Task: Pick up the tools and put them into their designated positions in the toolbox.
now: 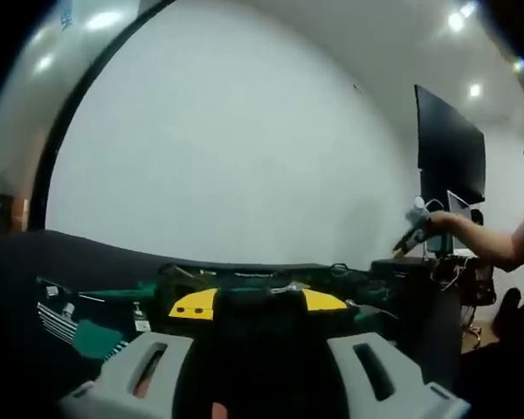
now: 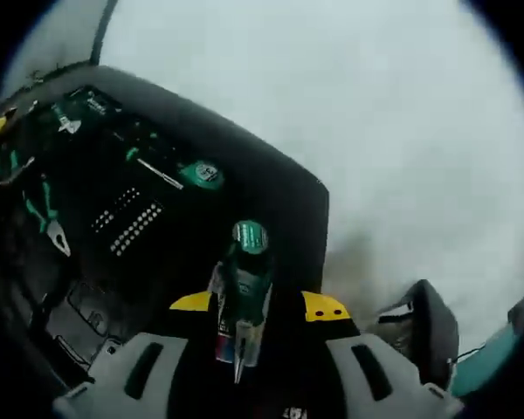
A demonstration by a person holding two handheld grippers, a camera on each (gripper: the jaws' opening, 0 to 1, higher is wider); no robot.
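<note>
My right claw (image 2: 243,362) is clenched on a green-handled screwdriver (image 2: 243,292): its handle runs forward from between my jaws, the round green butt cap farthest from me and the thin metal shaft pointing back toward me. Just beyond the cap sits the open black toolbox (image 2: 271,188), spread ahead and to the left of the claw. Farther out to the left lie a second green-capped screwdriver (image 2: 188,175), rows of bits (image 2: 127,223) and a pair of green-handled pliers (image 2: 48,218), each in its own recess.

My left claw (image 1: 253,371) hovers low before the toolbox (image 1: 262,284); its jaws stand apart with nothing visible between the tips, so I judge it released.

As I judge it, the step in hand is carrying the screwdriver to its slot. To do it well I should turn the tool until it lies along the empty recess, lower it flat rather than tip-first, keep clear of the tools already seated, and let go only once it rests. Which recess is free I cannot tell; that part is dark.
</note>
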